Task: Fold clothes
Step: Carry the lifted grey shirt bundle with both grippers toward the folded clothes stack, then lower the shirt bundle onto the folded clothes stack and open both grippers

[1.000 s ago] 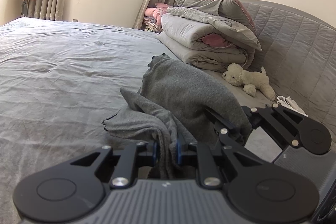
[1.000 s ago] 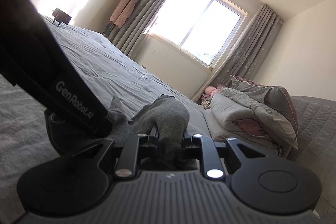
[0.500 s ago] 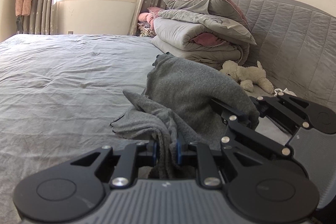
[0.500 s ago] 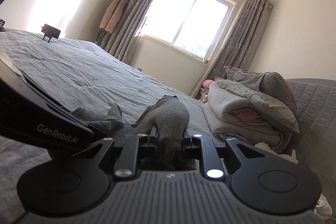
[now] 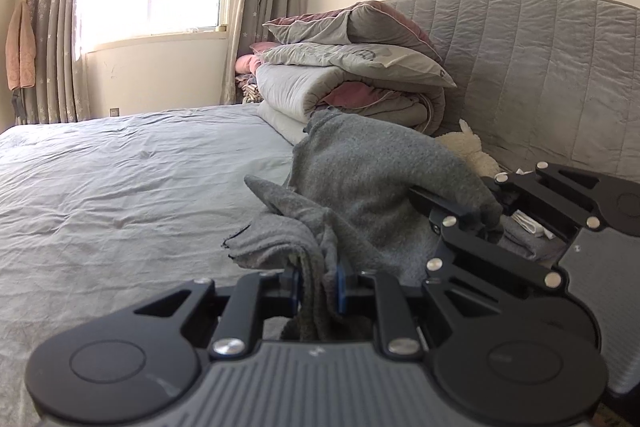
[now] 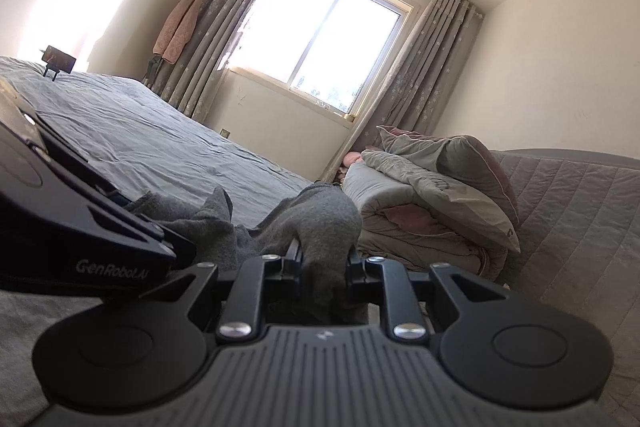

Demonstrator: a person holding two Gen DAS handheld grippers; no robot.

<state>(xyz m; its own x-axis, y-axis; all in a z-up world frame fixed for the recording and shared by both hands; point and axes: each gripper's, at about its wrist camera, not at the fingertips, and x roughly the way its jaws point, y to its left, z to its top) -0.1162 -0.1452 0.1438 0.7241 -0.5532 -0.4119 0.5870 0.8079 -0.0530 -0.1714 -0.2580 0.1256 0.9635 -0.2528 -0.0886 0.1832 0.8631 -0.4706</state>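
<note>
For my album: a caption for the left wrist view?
Two grippers hold a grey garment above the bed.

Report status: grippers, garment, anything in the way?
Left gripper and right gripper both clamped on grey garment. Garment bunched between them above the bed. Folded quilts beyond, not blocking.

Daylight from blown-out window (image 6: 324, 39); fisheye bending edges, dark corners.

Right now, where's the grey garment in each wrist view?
Left wrist: grey garment centre frame, pinched in the left claw at bottom and in the right claw at right.
Right wrist: grey garment centre-bottom, pinched in the right claw.
Shared landmark: folded quilt stack by the headboard.
</note>
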